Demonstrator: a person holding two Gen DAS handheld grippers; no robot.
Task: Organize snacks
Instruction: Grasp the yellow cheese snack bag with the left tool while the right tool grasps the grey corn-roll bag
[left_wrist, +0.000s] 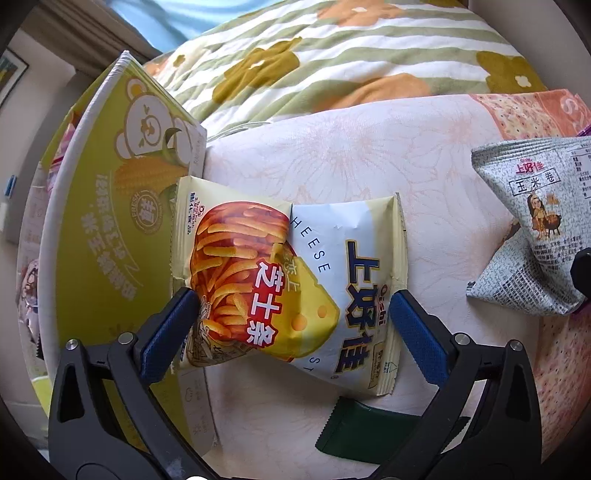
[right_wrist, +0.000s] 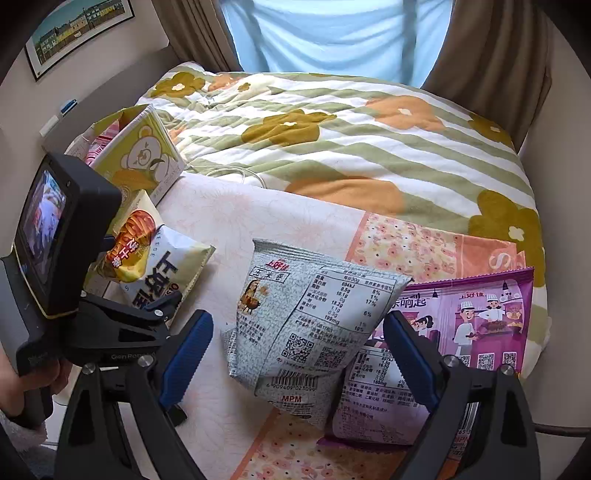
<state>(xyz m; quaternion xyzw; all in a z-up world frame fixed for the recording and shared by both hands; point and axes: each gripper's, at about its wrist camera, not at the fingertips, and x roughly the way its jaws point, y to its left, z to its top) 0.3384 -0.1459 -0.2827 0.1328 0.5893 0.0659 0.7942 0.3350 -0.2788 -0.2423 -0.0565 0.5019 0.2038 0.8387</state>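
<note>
Little is sorted yet: the cheese bag (left_wrist: 280, 280) is bracketed by the wide left gripper (left_wrist: 291, 306) beside the box (left_wrist: 122, 206); the grey bag (right_wrist: 310, 314) lies mid-bed between the spread, empty right gripper (right_wrist: 299, 354).

Left claw (left_wrist: 291, 299): cheese bag (left_wrist: 280, 280) fills the gap between its fingers, left pad touching it, right pad just beside its edge. Box (left_wrist: 110, 221) wall close on the left, no room to pass there. Dark green packet (left_wrist: 369, 432) lies under the right finger. Bare sheet (left_wrist: 332, 158) ahead, open. Right claw (right_wrist: 299, 354): grey bag (right_wrist: 306, 314) between wide jaws, clear gap each side; purple bag (right_wrist: 476, 317) behind the right finger; left gripper's body (right_wrist: 62, 236) crowds the left.
</note>
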